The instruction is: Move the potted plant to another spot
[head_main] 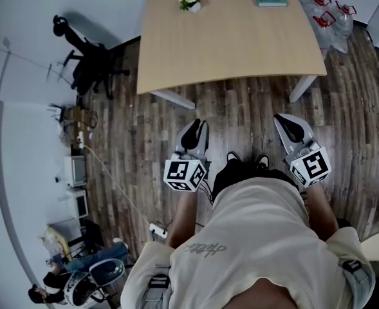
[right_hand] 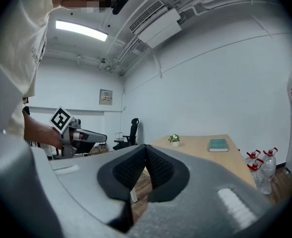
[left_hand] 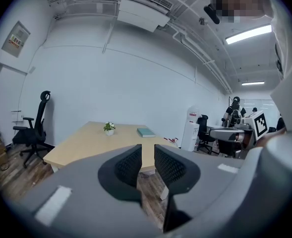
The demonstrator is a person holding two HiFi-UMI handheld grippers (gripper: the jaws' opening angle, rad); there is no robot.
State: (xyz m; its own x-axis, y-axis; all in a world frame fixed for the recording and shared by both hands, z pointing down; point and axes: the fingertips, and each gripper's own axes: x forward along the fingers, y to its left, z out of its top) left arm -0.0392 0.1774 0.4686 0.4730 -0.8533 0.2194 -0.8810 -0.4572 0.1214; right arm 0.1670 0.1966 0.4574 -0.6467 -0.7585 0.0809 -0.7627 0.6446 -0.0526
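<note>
- Left gripper (left_hand: 146,153) held its ribbed black pads slightly apart, empty.
- Right gripper (right_hand: 146,151) had its pads together, empty.
- Potted plant (head_main: 190,2), in a round white pot, sat far off on the smooth wooden table (head_main: 228,50).

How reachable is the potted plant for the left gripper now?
Probably not yet: left gripper hangs over floor short of the table; potted plant stands near its far edge. Nothing blocks the path; step closer.

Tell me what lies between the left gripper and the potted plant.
In the head view, only wooden floor and bare tabletop separate the left gripper from the potted plant.
</note>
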